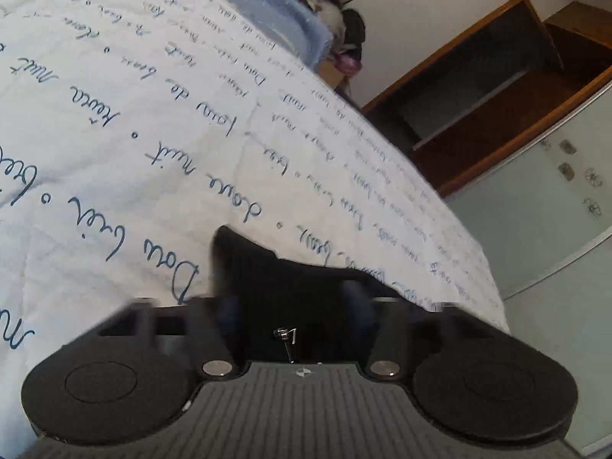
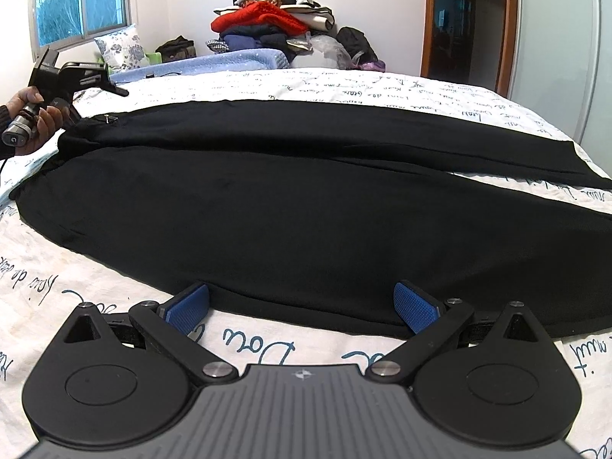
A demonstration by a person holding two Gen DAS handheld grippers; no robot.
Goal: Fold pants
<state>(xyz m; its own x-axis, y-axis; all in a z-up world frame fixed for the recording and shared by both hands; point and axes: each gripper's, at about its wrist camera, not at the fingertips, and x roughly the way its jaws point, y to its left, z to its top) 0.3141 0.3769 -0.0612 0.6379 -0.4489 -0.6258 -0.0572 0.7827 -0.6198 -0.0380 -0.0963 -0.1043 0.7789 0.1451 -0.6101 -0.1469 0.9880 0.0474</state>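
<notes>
The white bedspread is covered in rows of dark blue handwritten script; "nuit" and "Dou" (a word cut off by the pants) read fairly clearly in both views, while the smaller, farther lines are too blurred to read.

heaped clothes behind a script-printed bedspread, window left.

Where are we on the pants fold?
Done: the black pants lie spread flat along the bedspread, both legs out, no fold made. In hand: the left hand-held gripper has black cloth between its fingers at the zipper end; whether the pads are pressing is hard to tell. The right hand-held gripper is open at the near edge, gripping nothing. Left: every fold.
</notes>
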